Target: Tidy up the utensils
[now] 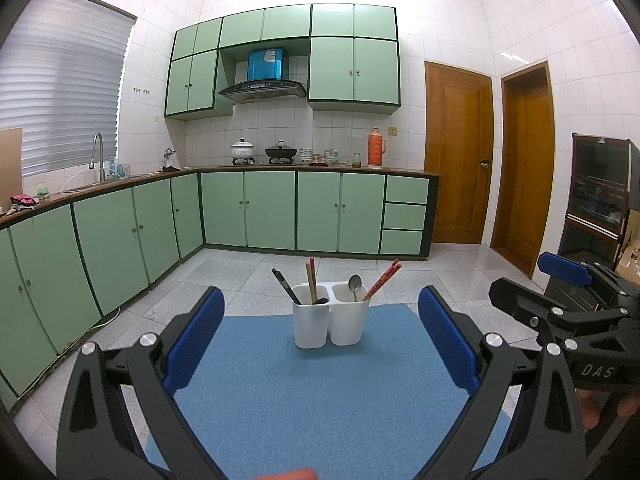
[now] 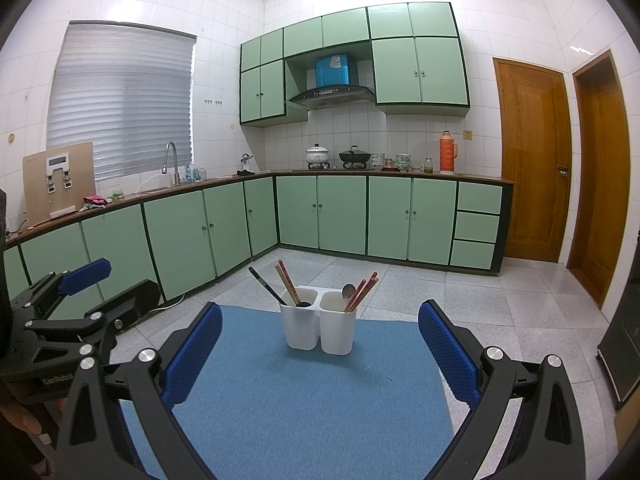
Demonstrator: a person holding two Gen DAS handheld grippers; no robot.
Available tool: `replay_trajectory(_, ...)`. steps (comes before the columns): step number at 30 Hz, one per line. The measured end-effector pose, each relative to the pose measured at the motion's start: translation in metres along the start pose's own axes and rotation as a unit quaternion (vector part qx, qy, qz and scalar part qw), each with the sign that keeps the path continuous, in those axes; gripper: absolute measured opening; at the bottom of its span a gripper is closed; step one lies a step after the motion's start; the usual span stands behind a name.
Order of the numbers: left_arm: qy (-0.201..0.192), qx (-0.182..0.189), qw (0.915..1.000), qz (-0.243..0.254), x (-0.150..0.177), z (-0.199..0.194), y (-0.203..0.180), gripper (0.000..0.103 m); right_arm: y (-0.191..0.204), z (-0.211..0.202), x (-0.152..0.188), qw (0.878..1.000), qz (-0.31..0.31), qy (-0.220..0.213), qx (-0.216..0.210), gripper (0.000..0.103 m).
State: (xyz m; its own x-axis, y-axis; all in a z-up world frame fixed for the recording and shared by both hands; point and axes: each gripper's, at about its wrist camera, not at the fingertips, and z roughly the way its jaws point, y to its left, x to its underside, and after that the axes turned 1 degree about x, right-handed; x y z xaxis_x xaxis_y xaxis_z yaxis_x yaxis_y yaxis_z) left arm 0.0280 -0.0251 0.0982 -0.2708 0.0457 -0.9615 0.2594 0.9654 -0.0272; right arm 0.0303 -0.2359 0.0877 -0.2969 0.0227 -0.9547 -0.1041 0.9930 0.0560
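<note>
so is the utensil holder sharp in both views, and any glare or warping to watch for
Left wrist view: the white utensil holder is sharp at centre, cabinets bow outward at the edges, and the ceiling is blown out. Right wrist view: the holder is equally sharp, with the same fisheye bending, a bright wash on the upper wall, and dark vignette corners.

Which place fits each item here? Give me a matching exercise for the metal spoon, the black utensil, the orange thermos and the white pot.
Things:
1. metal spoon
2. black utensil
3. orange thermos
4. white pot

Places:
A. on the stove
B. right compartment of the white holder
C. counter, near the door
D. left compartment of the holder

Pairs: 1-B, 2-D, 3-C, 4-A
</note>
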Motion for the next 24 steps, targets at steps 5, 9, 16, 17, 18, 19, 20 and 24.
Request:
replay_trajectory(5,0.000,0.000,1.0000,-0.001,0.0001,-0.0003,0.0002,0.095,0.0002,-0.0001,0.0000,1.000,0.000,0.000,0.000,0.096)
replay_trajectory(9,0.000,0.000,1.0000,0.000,0.0002,-0.0001,0.0004,0.095,0.0004,-0.0003,0.0001,1.000,0.000,0.000,0.000,0.096)
replay_trajectory(16,0.000,0.000,1.0000,-0.001,0.0005,-0.0002,0.0006,0.095,0.0014,-0.0002,-0.0002,1.000,-0.001,0.000,0.000,0.096)
replay_trajectory(17,0.000,0.000,1.0000,-0.001,-0.0002,-0.0001,0.0015,0.095,0.0017,-0.0004,-0.0003,1.000,-0.001,0.000,-0.001,0.096)
replay_trajectory(18,0.000,0.000,1.0000,0.000,-0.0002,-0.0001,0.0016,0.095,0.0024,-0.0002,-0.0009,1.000,-0.002,0.001,-0.001,0.096)
replay_trajectory(19,0.000,0.000,1.0000,0.000,-0.0002,-0.0001,0.0016,0.095,0.0027,-0.0003,-0.0010,1.000,-0.002,0.001,-0.001,0.096)
replay_trajectory(20,-0.001,0.000,1.0000,-0.001,-0.0002,-0.0001,0.0016,0.095,0.0029,-0.0004,-0.0011,1.000,-0.002,0.001,-0.001,0.096)
replay_trajectory(24,0.000,0.000,1.0000,-0.001,0.0000,0.0000,0.0017,0.095,0.0032,-0.0002,-0.0011,1.000,-0.002,0.000,-0.001,0.096)
